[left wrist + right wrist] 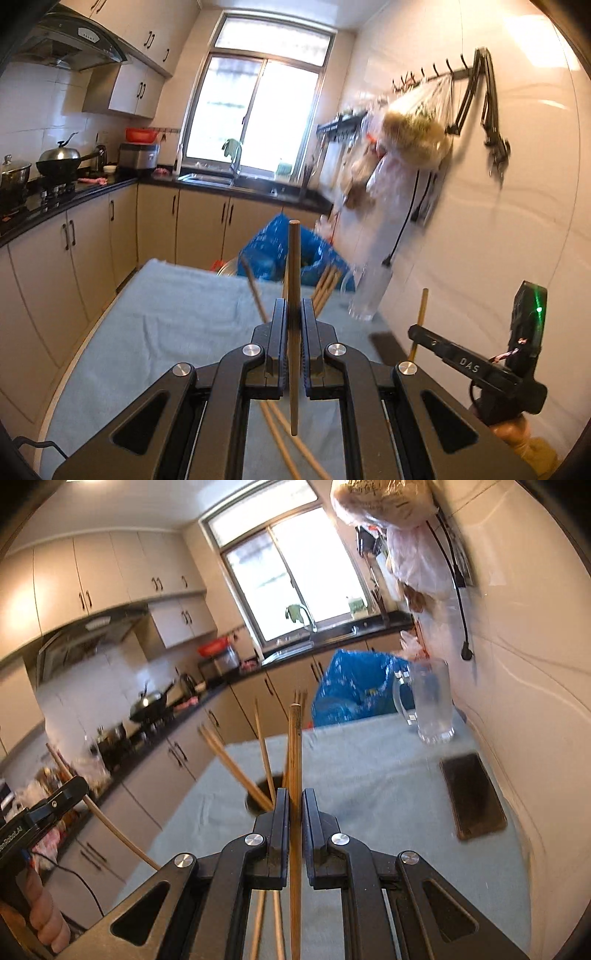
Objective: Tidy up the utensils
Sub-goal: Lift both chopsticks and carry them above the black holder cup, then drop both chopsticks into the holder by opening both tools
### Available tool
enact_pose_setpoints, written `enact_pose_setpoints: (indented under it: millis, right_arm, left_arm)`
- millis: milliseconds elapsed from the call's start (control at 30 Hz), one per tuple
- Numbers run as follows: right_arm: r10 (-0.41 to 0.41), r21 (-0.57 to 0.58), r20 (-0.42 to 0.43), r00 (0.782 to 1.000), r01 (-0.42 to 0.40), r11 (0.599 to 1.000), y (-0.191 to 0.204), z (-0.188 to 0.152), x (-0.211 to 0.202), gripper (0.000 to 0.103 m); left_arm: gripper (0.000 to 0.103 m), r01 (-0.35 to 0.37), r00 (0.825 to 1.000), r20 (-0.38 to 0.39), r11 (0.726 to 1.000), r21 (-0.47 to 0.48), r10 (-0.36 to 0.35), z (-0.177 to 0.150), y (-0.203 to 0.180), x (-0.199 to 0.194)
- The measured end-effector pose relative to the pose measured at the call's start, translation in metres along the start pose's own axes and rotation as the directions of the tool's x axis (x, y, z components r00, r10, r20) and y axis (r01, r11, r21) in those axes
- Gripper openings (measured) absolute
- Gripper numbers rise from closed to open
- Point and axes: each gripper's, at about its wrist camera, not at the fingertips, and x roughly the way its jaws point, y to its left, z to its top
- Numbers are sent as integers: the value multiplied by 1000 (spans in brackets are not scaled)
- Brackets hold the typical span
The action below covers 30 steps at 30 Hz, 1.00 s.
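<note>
My left gripper [294,308] is shut on one wooden chopstick [294,258], held upright above the cloth-covered table [166,317]. My right gripper [294,797] is shut on another wooden chopstick [294,746], also upright. Just beyond the right gripper, several chopsticks [236,771] lean out of a dark round holder [258,794] on the table. In the left wrist view more chopsticks [327,288] stick up behind the fingers, and the right gripper [476,365] shows at the right with its chopstick [421,314]. The left gripper [40,812] shows at the left of the right wrist view.
A clear glass mug [430,701] stands at the table's far right by the wall. A dark phone [472,794] lies near the wall. A blue bag [354,686] stands behind the table. Bags [406,140] hang on the right wall. Kitchen counters [74,195] run along the left.
</note>
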Motion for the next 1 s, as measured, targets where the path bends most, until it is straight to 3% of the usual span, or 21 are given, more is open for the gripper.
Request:
enact_pose_setpoints:
  millis: [267, 467, 633, 800, 900, 933, 1000]
  right_arm:
    - [35, 43, 145, 989, -41, 998, 17, 63, 48, 7]
    - [-27, 70, 241, 970, 10, 997, 23, 84, 89, 7]
    - [-68, 41, 200, 977, 61, 997, 21, 67, 122, 7]
    - [-67, -1, 141, 988, 68, 998, 17, 52, 136, 8]
    - [-65, -9, 125, 990, 66, 998, 15, 49, 135, 21]
    - [-65, -4, 123, 990, 66, 998, 15, 49, 134, 29]
    - [-63, 6, 121, 991, 63, 998, 14, 49, 128, 32]
  left_arm:
    - [6, -31, 998, 53, 1000, 5, 31, 52, -6, 62]
    - [6, -92, 995, 35, 996, 1, 92, 63, -5, 124]
    - [6, -115, 992, -53, 993, -6, 115, 48, 0, 170]
    - [6, -121, 987, -107, 992, -14, 119, 34, 2, 180]
    - [8, -124, 987, -101, 992, -20, 122, 35, 3, 170]
    - [13, -123, 988, -99, 992, -24, 120, 37, 3, 166]
    - [23, -118, 990, -86, 992, -33, 115, 39, 4, 153]
